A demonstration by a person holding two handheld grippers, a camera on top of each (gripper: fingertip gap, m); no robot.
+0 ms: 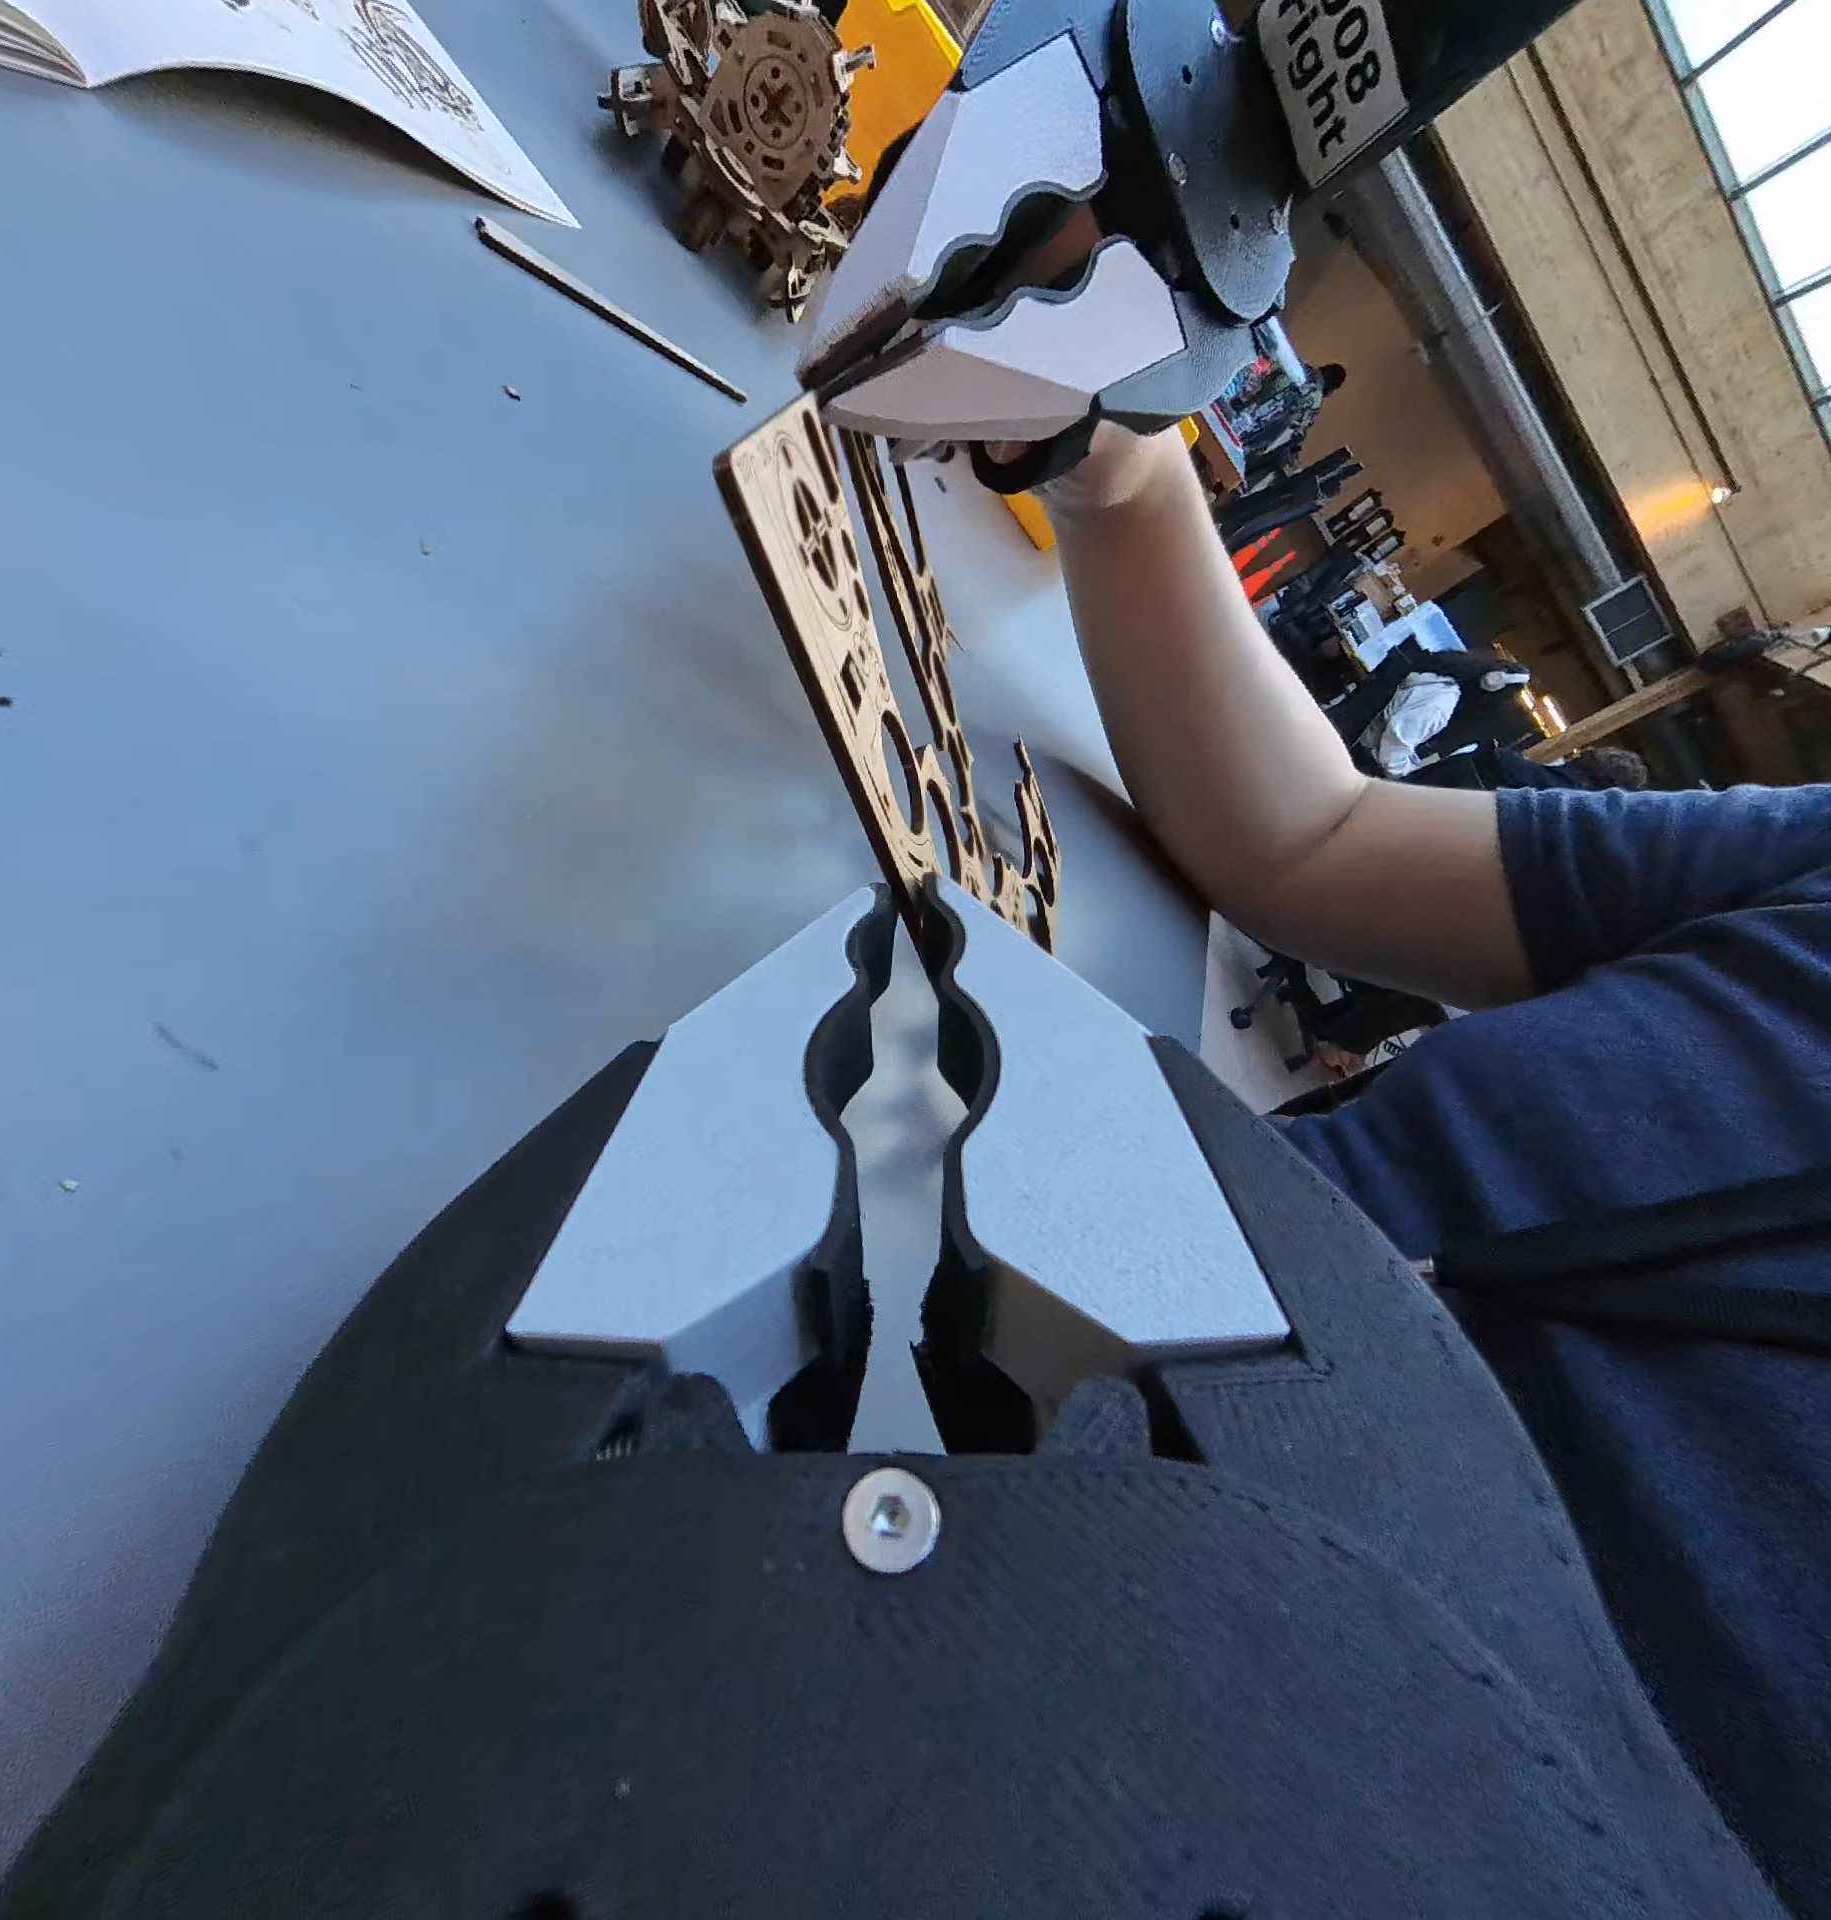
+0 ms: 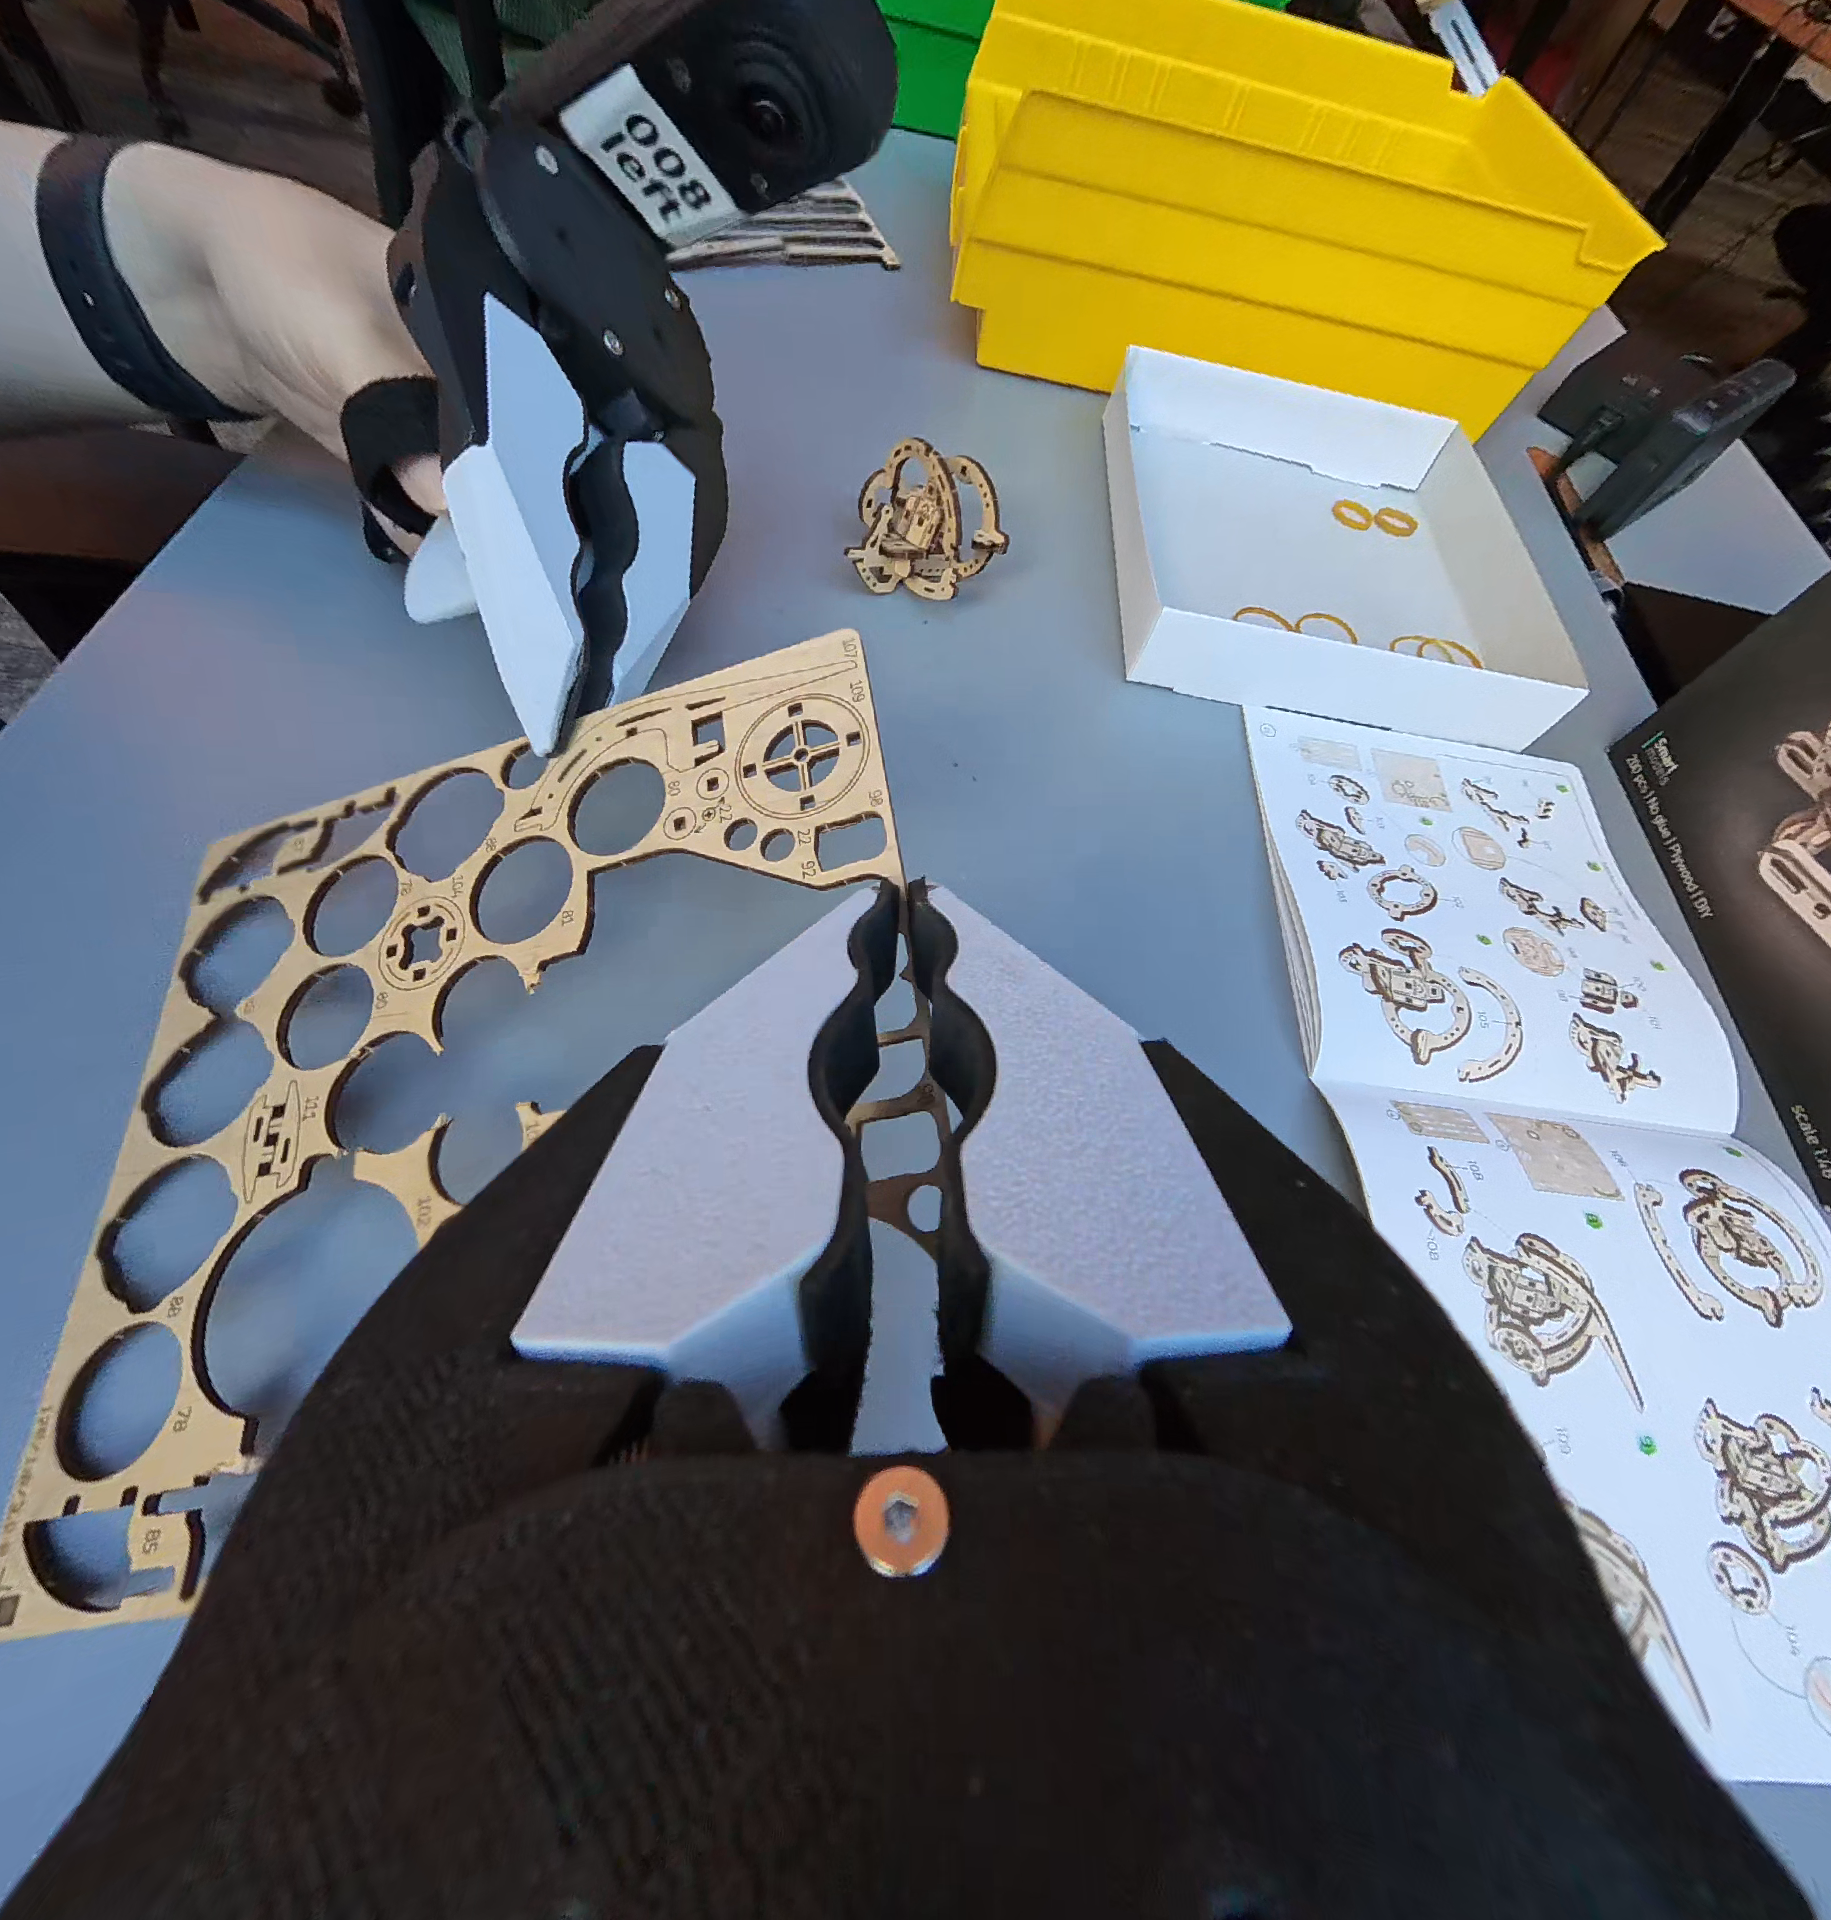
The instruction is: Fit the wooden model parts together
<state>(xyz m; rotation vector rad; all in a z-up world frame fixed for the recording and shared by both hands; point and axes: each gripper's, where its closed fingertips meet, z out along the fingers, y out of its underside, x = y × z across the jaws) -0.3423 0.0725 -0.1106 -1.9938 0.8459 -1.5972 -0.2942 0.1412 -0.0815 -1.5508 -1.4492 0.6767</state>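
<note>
Two tongs: left tongs (image 2: 568, 717), right tongs (image 2: 906, 891). One punched plywood sheet (image 2: 402, 997). One assembled wooden model (image 2: 926, 530). Three stacked yellow bins (image 2: 1254, 208). One white tray (image 2: 1337, 520) holding perhaps six rubber bands (image 2: 1373, 516). One open instruction booklet (image 2: 1493, 987). One dark box (image 2: 1784, 914).

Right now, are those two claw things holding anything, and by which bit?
Yes. Both pinch the same wooden parts sheet: the left gripper clamps its top edge, and the right gripper clamps its corner.

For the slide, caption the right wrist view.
Both claws pinch the punched wooden parts sheet above the grey table, beside the instruction booklet.
</note>
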